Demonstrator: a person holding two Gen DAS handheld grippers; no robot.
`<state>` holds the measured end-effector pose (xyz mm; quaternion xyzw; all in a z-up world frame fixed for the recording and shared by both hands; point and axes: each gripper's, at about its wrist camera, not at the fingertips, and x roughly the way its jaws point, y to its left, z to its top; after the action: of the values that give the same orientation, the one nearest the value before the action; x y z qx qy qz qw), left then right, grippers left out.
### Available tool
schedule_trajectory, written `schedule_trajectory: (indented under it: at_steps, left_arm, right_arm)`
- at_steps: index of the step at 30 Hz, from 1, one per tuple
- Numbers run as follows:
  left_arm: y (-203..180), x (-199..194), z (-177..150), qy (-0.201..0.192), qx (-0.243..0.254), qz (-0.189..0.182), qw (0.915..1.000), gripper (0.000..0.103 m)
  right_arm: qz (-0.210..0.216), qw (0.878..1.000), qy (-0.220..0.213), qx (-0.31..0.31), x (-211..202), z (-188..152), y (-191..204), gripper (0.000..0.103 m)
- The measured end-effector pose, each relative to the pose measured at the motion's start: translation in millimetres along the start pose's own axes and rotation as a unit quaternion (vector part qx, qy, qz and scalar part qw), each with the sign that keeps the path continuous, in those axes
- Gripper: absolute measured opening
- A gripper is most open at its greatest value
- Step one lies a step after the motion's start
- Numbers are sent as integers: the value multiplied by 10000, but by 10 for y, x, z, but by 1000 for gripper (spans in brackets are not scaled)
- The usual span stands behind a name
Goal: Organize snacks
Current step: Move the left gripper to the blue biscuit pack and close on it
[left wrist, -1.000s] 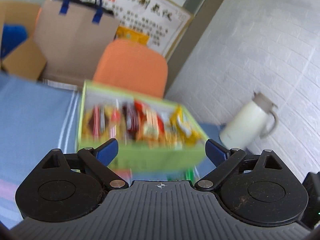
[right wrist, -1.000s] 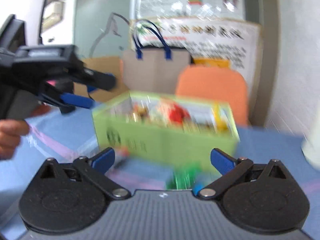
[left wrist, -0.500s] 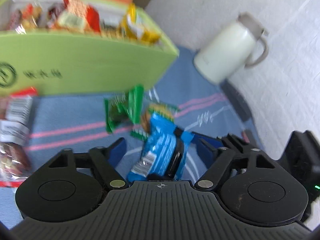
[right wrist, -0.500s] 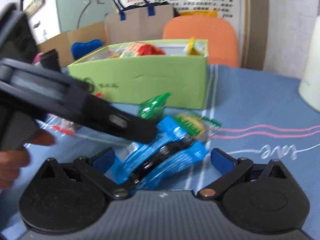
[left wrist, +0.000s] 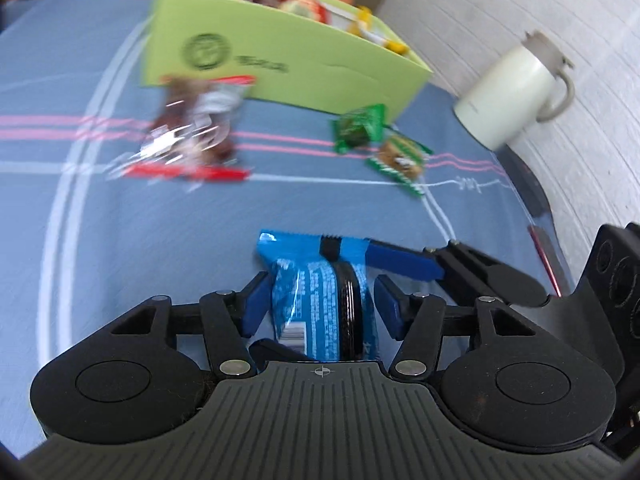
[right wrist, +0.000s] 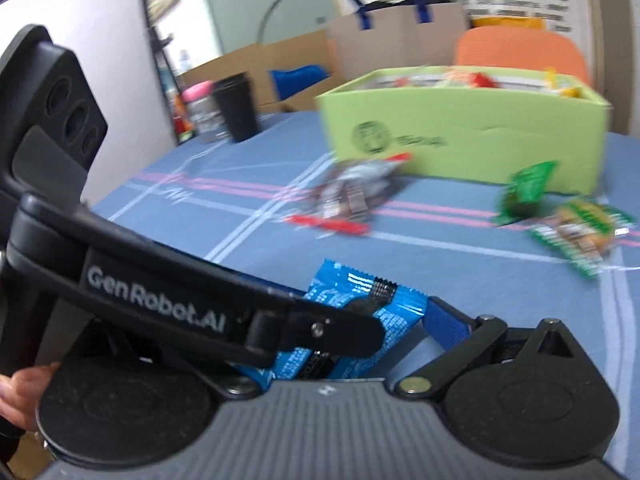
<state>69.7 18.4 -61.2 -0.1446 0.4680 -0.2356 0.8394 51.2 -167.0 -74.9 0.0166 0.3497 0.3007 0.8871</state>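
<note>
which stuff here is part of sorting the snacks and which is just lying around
Part of the job:
- blue snack pack
- two green packets
- red-trimmed clear packet
- green box holding snacks

Just lying about:
- cream jug
- black cup
- paper bag
- orange chair

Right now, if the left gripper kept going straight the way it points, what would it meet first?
The blue snack packet, already between the closing jaws of the left gripper. Beyond that, probably the blue tablecloth; depth is unclear.

Blue snack packet (left wrist: 320, 300): lower end hidden behind gripper body. Clear red-edged packet (left wrist: 192, 136): motion-blurred, contents unreadable. Green box (right wrist: 460, 136): snacks inside smeared. Right gripper (right wrist: 360, 344): left finger hidden behind left gripper (left wrist: 316, 306).
</note>
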Motion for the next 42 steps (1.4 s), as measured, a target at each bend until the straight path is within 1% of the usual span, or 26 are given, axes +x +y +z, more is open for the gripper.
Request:
schedule_trajectory:
  at_steps: [1, 2, 3, 4, 5, 6, 7, 8, 11, 12, 13, 15, 17, 18, 20, 23, 26, 27, 29, 30, 32, 35, 37, 39, 42]
  left_arm:
    - [42, -54, -45, -46, -57, -15, 10000, 45]
    - [76, -98, -79, -107, -134, -19, 9999, 50]
    - [114, -145, -105, -171, -215, -9, 9996, 57]
    - [135, -190, -135, -245, -283, 31, 9993, 61]
    - [140, -229, -154, -329, -311, 83, 9989, 69]
    - [136, -265, -160, -411, -294, 127, 9986, 72]
    - [127, -289, -165, -455, -248, 154, 9985, 72]
    - [135, -319, -170, -475, -199, 132, 9986, 72]
    - [130, -336, -158, -477, -118, -94, 9987, 70]
    - [129, -321, -157, -428, -87, -136, 9990, 67]
    - [119, -304, -158, -368, -11, -91, 9993, 64]
    - [142, -298, -178, -281, -25, -31, 9996, 62]
    - [168, -325, -209, -171, -20, -317, 9994, 60]
    - [175, -350, -223, -138, -15, -461, 9988, 60]
    - [151, -384, -250, -108, 35, -623, 9980, 61]
    - [49, -381, -300, -88, 130, -628, 9979, 63]
    - [-68, -309, -326, 19, 223, -734, 9970, 63]
    - [-93, -289, -317, 26, 255, -721, 9971, 63]
    - [-92, -288, -272, -87, 211, -489, 9985, 64]
    - [-64, -301, -246, -132, 124, -366, 9992, 68]
    - [9, -315, -205, -125, -143, -190, 9996, 71]
    - [45, -267, -155, -64, -362, 24, 9993, 71]
    - [6, -174, -101, -43, -305, 173, 9994, 71]
    - [-25, -66, -59, 68, -296, 231, 9993, 71]
    - [-86, -15, -53, 10, -137, 338, 9993, 71]
  right_arm:
    - [-26, 10000, 7, -65, 9, -13, 69, 101]
    - [-128, 9998, -39, -133, -6, -30, 127, 101]
    - [-279, 9994, -116, -173, -50, -55, 171, 101]
    - [-441, 9987, -172, -173, -105, -75, 196, 101]
    - [-623, 9977, -227, -143, -166, -99, 222, 101]
    - [-802, 9963, -283, -93, -236, -132, 255, 101]
    - [-931, 9952, -315, -19, -297, -176, 295, 101]
    - [-963, 9949, -307, 43, -329, -218, 334, 101]
    - [-920, 9954, -268, 64, -377, -347, 525, 101]
    - [-1019, 9944, -275, 104, -364, -362, 557, 101]
    - [-1022, 9945, -224, 82, -337, -367, 566, 101]
    - [-975, 9952, -67, 2, -280, -368, 582, 101]
    - [-954, 9953, 25, -185, -261, -385, 620, 101]
    - [-1054, 9941, 56, -239, -260, -403, 631, 101]
    - [-1216, 9921, 112, -287, -272, -423, 602, 102]
    - [-1211, 9923, 123, -228, -351, -453, 524, 102]
    - [-1270, 9917, 52, -185, -411, -465, 493, 102]
    - [-1244, 9920, 12, -207, -422, -457, 491, 102]
    - [-1198, 9920, -68, -381, -431, -428, 506, 101]
    - [-1177, 9918, -107, -494, -423, -399, 517, 101]
    - [-1117, 9918, -180, -590, -392, -346, 503, 101]
    - [-1003, 9938, -139, -467, -257, -283, 447, 101]
    - [-935, 9947, -77, -414, -171, -264, 429, 101]
    - [-917, 9951, 29, -375, -105, -264, 427, 101]
    - [-1092, 9926, 15, -530, -60, -291, 476, 102]
